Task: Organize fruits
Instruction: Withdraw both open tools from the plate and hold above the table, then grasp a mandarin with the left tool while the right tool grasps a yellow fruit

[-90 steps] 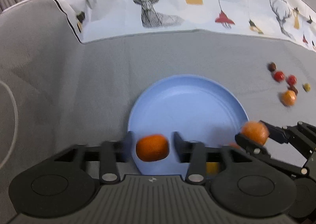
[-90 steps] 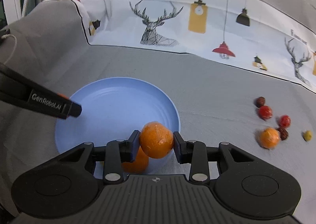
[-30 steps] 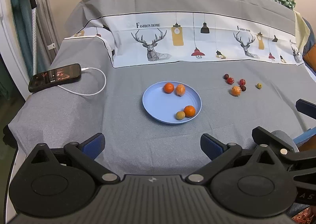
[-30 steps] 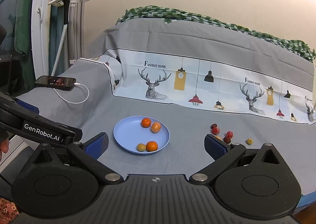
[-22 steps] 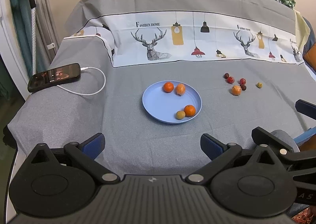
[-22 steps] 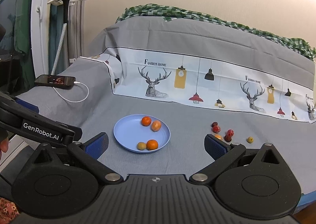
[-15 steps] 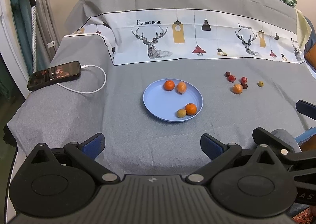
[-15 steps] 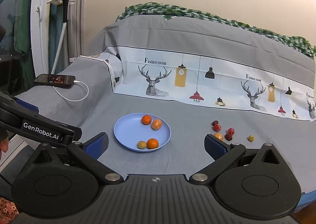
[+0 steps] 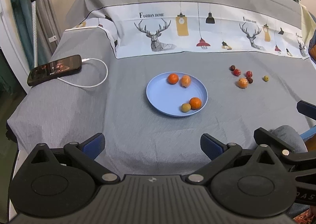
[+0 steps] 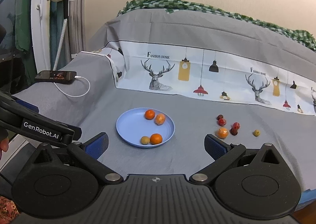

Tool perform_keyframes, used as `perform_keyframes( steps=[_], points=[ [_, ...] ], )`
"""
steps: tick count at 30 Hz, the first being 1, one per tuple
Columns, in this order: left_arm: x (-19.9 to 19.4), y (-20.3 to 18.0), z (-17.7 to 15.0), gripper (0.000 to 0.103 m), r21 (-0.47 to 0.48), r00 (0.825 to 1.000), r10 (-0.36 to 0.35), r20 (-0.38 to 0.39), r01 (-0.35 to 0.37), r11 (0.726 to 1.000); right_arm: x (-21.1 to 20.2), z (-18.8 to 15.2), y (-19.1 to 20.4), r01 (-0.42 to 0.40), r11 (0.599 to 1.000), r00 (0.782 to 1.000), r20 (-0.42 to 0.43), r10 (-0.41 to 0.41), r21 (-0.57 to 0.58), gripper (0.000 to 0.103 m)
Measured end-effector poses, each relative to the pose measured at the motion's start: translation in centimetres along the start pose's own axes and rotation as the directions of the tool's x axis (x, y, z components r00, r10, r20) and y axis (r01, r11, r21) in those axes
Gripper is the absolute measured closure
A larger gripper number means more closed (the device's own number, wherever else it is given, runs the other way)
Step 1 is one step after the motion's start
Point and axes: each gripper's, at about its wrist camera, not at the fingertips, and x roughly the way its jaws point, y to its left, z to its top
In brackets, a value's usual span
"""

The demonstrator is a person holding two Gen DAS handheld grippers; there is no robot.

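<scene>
A blue plate (image 9: 164,95) (image 10: 130,125) lies mid-table on the grey cloth. It holds two oranges (image 9: 173,78) (image 9: 195,103), a wrapped orange fruit (image 9: 185,80) and a small yellow-brown fruit (image 9: 185,107). To its right on the cloth sit an orange (image 9: 242,82) (image 10: 222,132), small red and dark fruits (image 9: 236,72) (image 10: 222,122) and a small yellow-green one (image 9: 265,78) (image 10: 256,132). My left gripper (image 9: 152,145) and right gripper (image 10: 156,145) are both open and empty, held back at the table's near edge, well short of the plate.
A black phone (image 9: 54,70) (image 10: 55,75) with a white cable (image 9: 92,83) lies at the table's left. A printed cloth with deer (image 9: 197,34) hangs along the back. A stand (image 10: 65,16) rises at the far left. The other gripper's arm (image 10: 39,127) shows at left.
Three seconds ago each gripper was shut on an orange over the plate. Both oranges are now on the plate, and both grippers are open and drawn back. Little has moved in the last second.
</scene>
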Motion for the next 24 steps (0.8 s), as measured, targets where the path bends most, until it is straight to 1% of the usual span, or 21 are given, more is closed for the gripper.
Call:
perform_keyframes(
  steps=[5, 8, 12, 16, 18, 21, 24],
  points=[
    [1.2, -0.5, 0.3, 0.0, 0.022, 0.999, 0.012, -0.037, -0.012, 1.0, 0.9, -0.3, -0.7, -0.015, 0.999, 1.0, -0.022, 0.016, 0.031, 0.001],
    [1.7, -1.0, 0.7, 0.0, 0.033, 0.999, 0.019, -0.047, -0.018, 0.999, 1.2, -0.3, -1.6, -0.006, 0.997, 1.0, -0.017, 0.007, 0.073, 0.001],
    [2.7, -1.8, 1.6, 0.0, 0.038, 0.997, 0.033, -0.065, -0.031, 0.999, 1.8, -0.4, -3.7, 0.001, 0.989, 1.0, -0.013, 0.001, 0.147, 0.001],
    [4.6, -3.4, 2.9, 0.0, 0.049, 0.993, 0.021, -0.114, -0.016, 0.999, 3.0, -0.7, -6.2, 0.017, 0.978, 1.0, -0.029, -0.011, 0.209, 0.001],
    [5.8, -4.7, 3.9, 0.0, 0.058, 0.992, 0.016, -0.125, -0.009, 0.998, 3.7, -0.9, -7.7, 0.039, 0.971, 0.999, -0.037, -0.032, 0.235, 0.001],
    [7.7, -7.0, 5.4, 0.0, 0.078, 0.992, -0.01, -0.129, 0.02, 0.997, 4.8, -1.2, -10.7, 0.099, 0.958, 0.995, -0.052, -0.088, 0.269, 0.001],
    [10.2, -10.1, 6.9, 0.0, 0.121, 0.993, -0.044, -0.11, 0.058, 0.991, 6.1, -1.7, -14.1, 0.191, 0.936, 0.981, -0.072, -0.178, 0.297, 0.001]
  ],
)
